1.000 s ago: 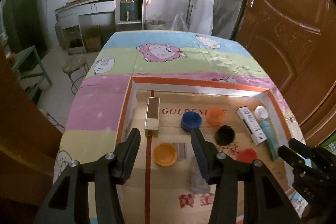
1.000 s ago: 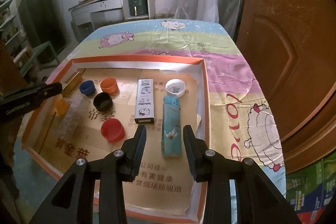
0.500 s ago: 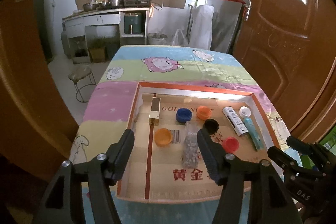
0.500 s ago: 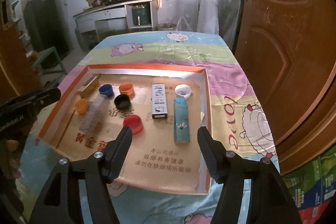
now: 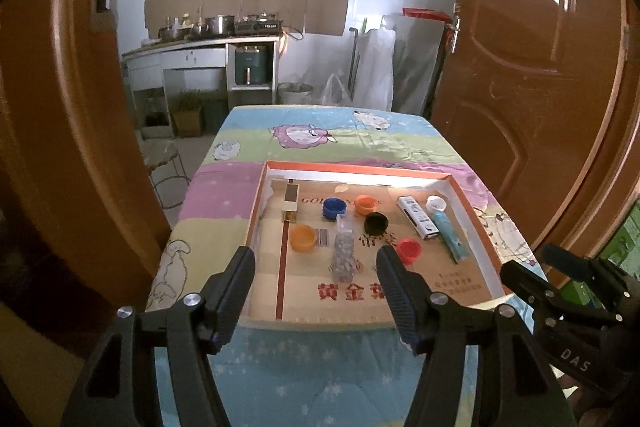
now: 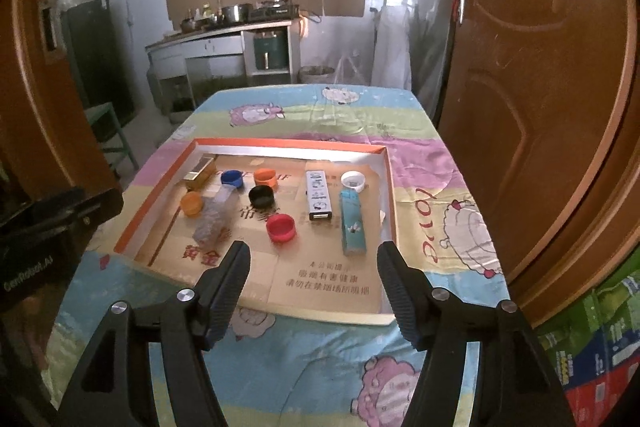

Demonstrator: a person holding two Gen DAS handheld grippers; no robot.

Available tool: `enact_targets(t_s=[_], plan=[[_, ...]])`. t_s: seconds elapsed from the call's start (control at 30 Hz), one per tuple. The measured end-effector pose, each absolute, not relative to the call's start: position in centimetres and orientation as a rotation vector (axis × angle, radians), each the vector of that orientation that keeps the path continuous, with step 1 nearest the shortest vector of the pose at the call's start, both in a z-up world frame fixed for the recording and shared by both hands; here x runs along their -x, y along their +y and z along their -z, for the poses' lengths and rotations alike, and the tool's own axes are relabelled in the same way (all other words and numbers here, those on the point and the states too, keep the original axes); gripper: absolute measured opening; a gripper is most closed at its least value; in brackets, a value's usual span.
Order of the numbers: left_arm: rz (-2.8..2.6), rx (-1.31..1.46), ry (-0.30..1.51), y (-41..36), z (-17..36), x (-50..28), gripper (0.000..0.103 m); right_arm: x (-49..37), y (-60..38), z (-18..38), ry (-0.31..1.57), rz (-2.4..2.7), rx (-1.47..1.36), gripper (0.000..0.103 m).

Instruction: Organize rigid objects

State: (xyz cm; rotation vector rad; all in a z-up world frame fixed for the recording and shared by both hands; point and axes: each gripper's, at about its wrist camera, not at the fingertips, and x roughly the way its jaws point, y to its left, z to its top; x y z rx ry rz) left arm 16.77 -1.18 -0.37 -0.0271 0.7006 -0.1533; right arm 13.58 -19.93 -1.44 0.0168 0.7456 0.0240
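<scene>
A shallow cardboard tray point(image 5: 352, 167) with an orange rim lies on the sheep-print cloth. In it are a gold box point(image 5: 291, 199), a clear bottle of beads point(image 5: 344, 247) lying flat, a white box point(image 5: 416, 217), a teal box point(image 5: 450, 237) and several caps: blue point(image 5: 334, 207), black point(image 5: 376, 223) and red point(image 5: 409, 249) among them. My left gripper point(image 5: 316, 259) hangs open above the tray's near edge, holding nothing. My right gripper point(image 6: 314, 255) is open and empty too, back from the teal box point(image 6: 352, 223) and red cap point(image 6: 281, 227).
Brown wooden doors point(image 5: 540, 87) stand close on both sides of the table. A stool point(image 5: 160, 155) sits at the table's left. A kitchen counter point(image 5: 200, 47) with pots lines the back wall. Green cartons point(image 6: 592, 347) lie on the floor at the right.
Both grippers have pulled back and up from the tray, so it looks smaller and farther. Both jaws have widened. The bead bottle and the teal box stay in the tray.
</scene>
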Motion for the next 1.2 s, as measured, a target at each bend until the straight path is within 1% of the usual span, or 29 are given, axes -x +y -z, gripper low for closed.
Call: enact_targets(t_s=[0.7, 1.2], plan=[[0.056, 0.015, 0.584, -1.8, -2.4, -6.2, 0.063, -4.3, -17.7, -2.1, 0.636, -0.011, 0.003, 0.068], [0.048, 0.020, 0.572, -2.3, -2.9, -1.2, 0.063, 0.9, -17.2, -3.0, 0.617, 0.010, 0.013, 0.068]])
